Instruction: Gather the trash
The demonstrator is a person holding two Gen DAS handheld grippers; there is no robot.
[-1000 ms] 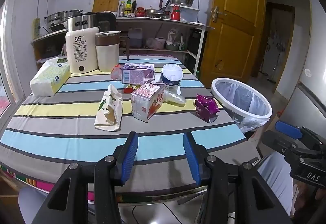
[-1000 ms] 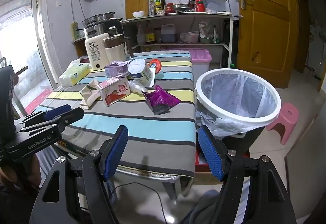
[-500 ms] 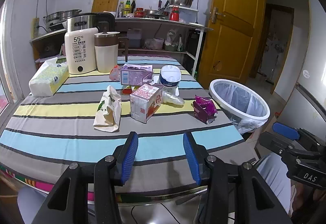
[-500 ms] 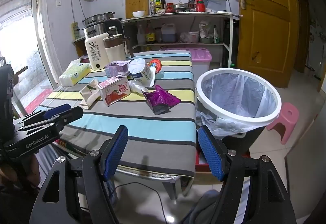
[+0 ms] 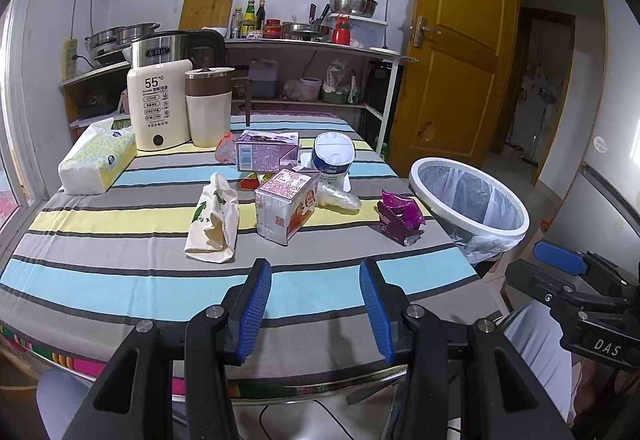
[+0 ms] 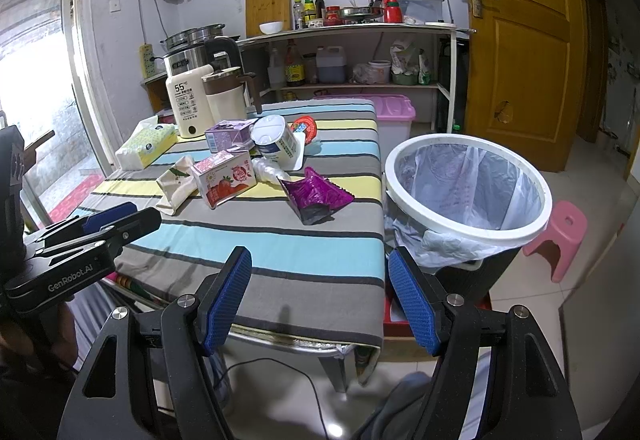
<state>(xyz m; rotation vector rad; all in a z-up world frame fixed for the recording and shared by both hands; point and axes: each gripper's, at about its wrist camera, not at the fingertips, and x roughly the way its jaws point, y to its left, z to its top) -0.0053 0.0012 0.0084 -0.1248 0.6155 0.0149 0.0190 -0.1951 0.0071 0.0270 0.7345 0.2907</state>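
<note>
Right tool (image 6: 320,294) stood open and empty above the near edge of the striped bench (image 6: 280,244). Purple wrapper (image 6: 316,196) lay nearest the bin (image 6: 468,224), which stood just beside the bench. Strawberry carton (image 6: 224,178), paper bag (image 6: 176,186) and white tub (image 6: 276,142) clustered mid-bench. Left tool (image 6: 102,220) at left edge.

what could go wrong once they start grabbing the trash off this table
1. The purple wrapper lies crumpled and flat near the table edge; the right gripper could pinch the striped cloth along with it and drag things.
2. The trash sits bunched: lifting the strawberry carton may knock the paper bag or white tub.
3. The bin stands off the table and looks tilted, so a light wrapper dropped early could miss it.
</note>
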